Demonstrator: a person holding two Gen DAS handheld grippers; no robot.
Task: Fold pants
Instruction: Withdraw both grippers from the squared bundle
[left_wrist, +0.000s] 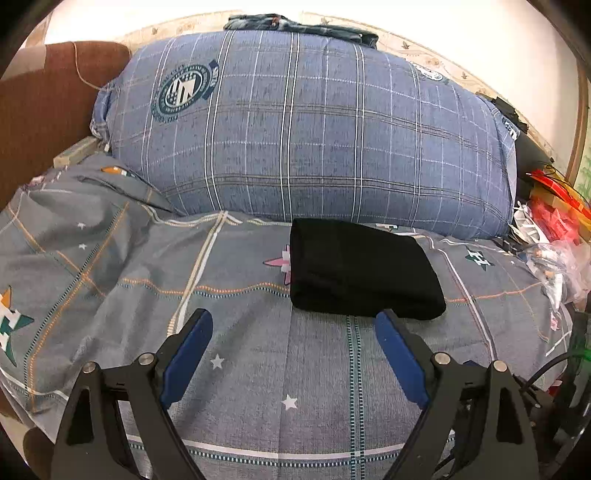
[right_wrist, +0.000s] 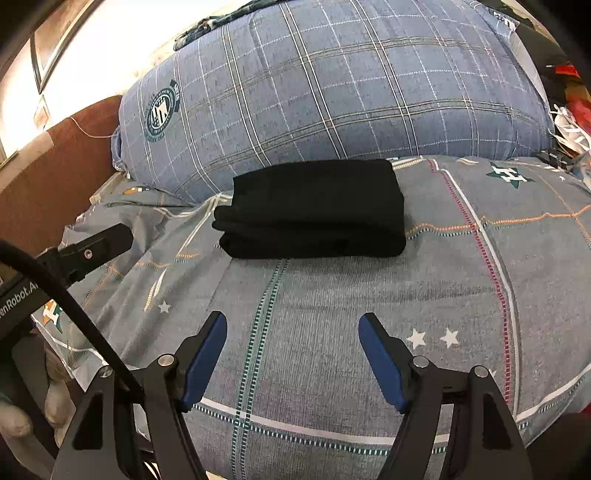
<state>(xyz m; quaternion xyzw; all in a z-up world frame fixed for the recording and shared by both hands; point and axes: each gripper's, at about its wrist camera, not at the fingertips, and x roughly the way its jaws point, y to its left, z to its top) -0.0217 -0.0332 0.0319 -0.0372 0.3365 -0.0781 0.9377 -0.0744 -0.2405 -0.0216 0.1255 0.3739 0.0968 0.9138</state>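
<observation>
While folded black pants (right_wrist: 314, 208) lie on the bedsheet (right_wrist: 332, 314), left tongs (left_wrist: 293, 321) spread wide, empty, right tongs (right_wrist: 293, 323) likewise.

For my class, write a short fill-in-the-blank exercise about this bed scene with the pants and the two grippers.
1. The pants lying on the bed sheet are ____ in colour.
2. The pants are already ____ into a compact bundle.
3. The left gripper and right gripper both have their jaws ____.
4. Behind the pants lies a large blue ____ pillow.

Missing words: black; folded; open; plaid
</observation>
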